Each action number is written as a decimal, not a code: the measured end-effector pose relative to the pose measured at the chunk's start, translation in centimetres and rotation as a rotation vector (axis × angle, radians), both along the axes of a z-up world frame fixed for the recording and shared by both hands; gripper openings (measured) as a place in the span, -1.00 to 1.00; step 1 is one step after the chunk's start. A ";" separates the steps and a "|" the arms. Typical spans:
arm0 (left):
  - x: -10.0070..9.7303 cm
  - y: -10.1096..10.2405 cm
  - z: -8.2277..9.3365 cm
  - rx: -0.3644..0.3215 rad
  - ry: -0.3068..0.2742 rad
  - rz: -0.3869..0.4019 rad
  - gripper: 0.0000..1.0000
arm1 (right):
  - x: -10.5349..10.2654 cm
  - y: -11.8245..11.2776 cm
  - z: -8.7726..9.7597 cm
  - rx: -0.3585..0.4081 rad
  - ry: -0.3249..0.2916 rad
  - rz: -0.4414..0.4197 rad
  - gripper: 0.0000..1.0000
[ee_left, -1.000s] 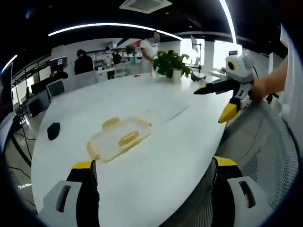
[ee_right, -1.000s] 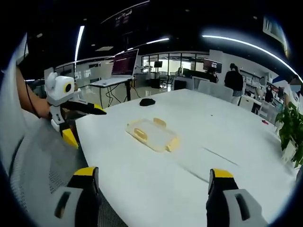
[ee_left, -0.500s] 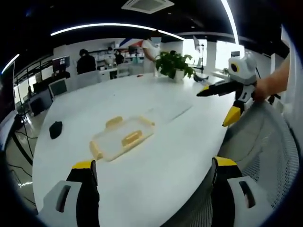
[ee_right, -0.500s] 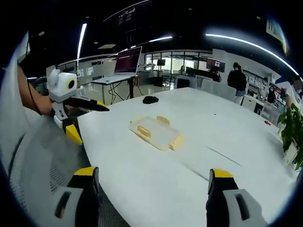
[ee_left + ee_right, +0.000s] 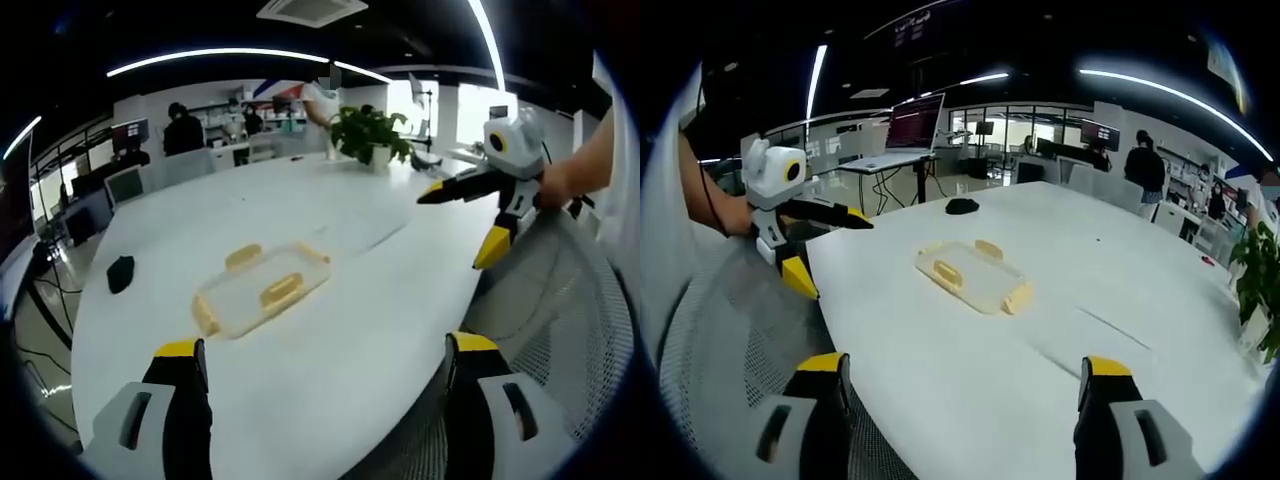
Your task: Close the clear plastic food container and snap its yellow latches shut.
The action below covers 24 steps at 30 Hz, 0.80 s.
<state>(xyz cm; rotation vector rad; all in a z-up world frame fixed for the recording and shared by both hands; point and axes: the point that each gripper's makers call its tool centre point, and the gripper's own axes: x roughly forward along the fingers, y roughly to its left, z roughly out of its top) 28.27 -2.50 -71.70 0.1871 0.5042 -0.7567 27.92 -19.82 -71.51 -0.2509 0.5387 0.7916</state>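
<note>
Container (image 5: 262,292) lies flat on the white table (image 5: 330,340), its lid on and yellow latches (image 5: 1018,298) visible. Left gripper (image 5: 318,400) and right gripper (image 5: 960,405) hover well apart from it, jaws spread, holding nothing.

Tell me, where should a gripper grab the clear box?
Probably a yellow latch at the end of the box, coming from the near table edge. The box lies flat and low, and its latches stick out past the rim.

Bright, even office light from curved ceiling strips (image 5: 250,55) and windows (image 5: 478,112). Soft shadows; strong fisheye bending, slightly blurred edges.
</note>
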 end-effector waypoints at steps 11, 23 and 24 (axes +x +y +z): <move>-0.6 -0.3 -0.4 0.001 0.015 -0.025 0.90 | -0.1 0.1 -0.3 0.000 0.010 -0.005 0.91; -0.6 -0.4 -0.6 0.009 0.029 -0.032 0.84 | -0.1 -0.1 -0.3 0.004 0.014 -0.006 0.88; -0.6 -0.4 -0.6 0.010 0.032 -0.030 0.84 | -0.1 -0.1 -0.3 0.004 0.016 -0.006 0.88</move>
